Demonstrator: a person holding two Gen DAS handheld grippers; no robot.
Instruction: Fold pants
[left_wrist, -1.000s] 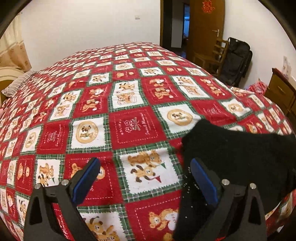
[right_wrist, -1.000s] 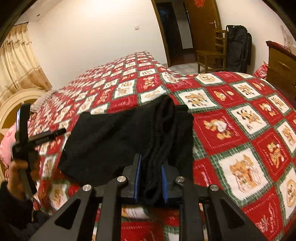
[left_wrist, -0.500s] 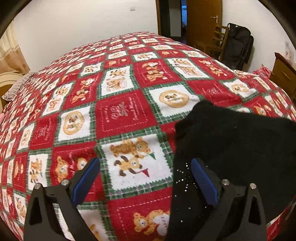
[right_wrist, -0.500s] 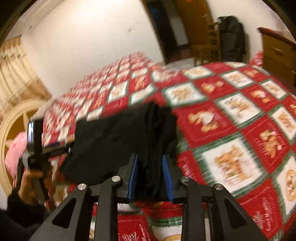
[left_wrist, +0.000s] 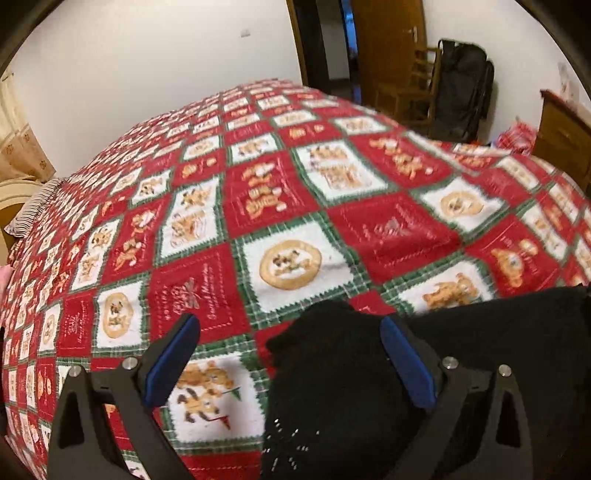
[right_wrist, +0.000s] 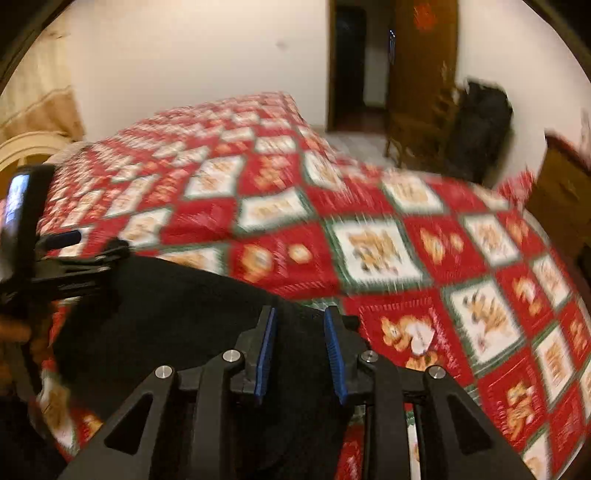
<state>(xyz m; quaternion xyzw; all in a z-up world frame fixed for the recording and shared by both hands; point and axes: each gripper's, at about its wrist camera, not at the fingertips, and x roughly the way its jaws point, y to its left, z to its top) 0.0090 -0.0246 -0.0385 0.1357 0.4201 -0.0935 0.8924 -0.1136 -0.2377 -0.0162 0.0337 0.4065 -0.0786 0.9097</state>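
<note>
Lying on one quilt (left_wrist: 295, 206): one black pants (right_wrist: 177, 317); both grippers' jaws spread, gripping nothing.

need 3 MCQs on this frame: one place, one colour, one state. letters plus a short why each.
1. Where do the black fabric pants lie?
A. on the patchwork bedspread, at its near edge
B. on the wooden chair
C. on the floor

2. What colour are the pads on the left tool's fingers?
A. orange
B. blue
C. white

3. How does the left tool stand?
A. clamped on the pillow
B. shut on nothing
C. wide open, a corner of the pants between its fingers

Key:
1 A: the dark cloth rests on the red, white and green patchwork bedspread close to the cameras.
2 B: both inner faces show blue.
3 C: the fingers stand far apart, neither pad pressing the cloth.
</note>
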